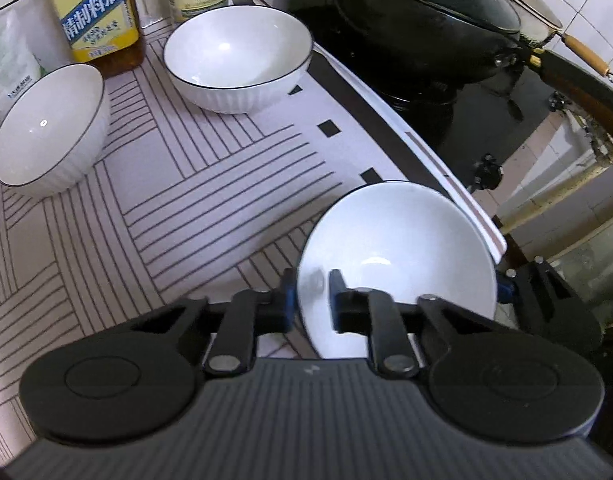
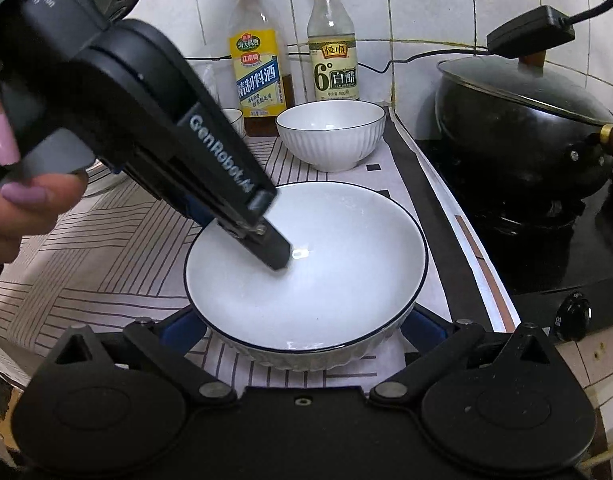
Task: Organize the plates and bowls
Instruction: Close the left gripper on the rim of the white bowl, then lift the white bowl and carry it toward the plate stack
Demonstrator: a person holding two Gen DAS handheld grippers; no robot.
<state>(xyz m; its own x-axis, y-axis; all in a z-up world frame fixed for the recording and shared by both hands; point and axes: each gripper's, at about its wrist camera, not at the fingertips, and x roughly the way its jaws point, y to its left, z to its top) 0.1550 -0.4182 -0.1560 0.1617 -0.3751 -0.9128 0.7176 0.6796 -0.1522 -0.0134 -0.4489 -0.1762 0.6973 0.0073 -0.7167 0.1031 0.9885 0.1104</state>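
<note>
A white bowl with a dark rim (image 1: pixel 398 240) (image 2: pixel 306 268) sits near the mat's right edge. My left gripper (image 1: pixel 312 296) is shut on its left rim, one finger inside, one outside; it shows from the side in the right wrist view (image 2: pixel 262 236). My right gripper (image 2: pixel 302 336) is open, its blue fingers on either side of the same bowl's near wall; whether they touch it I cannot tell. A second white bowl (image 1: pixel 236 58) (image 2: pixel 330 134) stands at the back. A third bowl (image 1: pixel 50 130) stands at the left.
A striped mat (image 1: pixel 178 208) covers the counter. Two bottles (image 2: pixel 258 72) (image 2: pixel 332 52) stand by the tiled wall. A black lidded wok (image 2: pixel 522 128) sits on the stove to the right, past the mat's edge.
</note>
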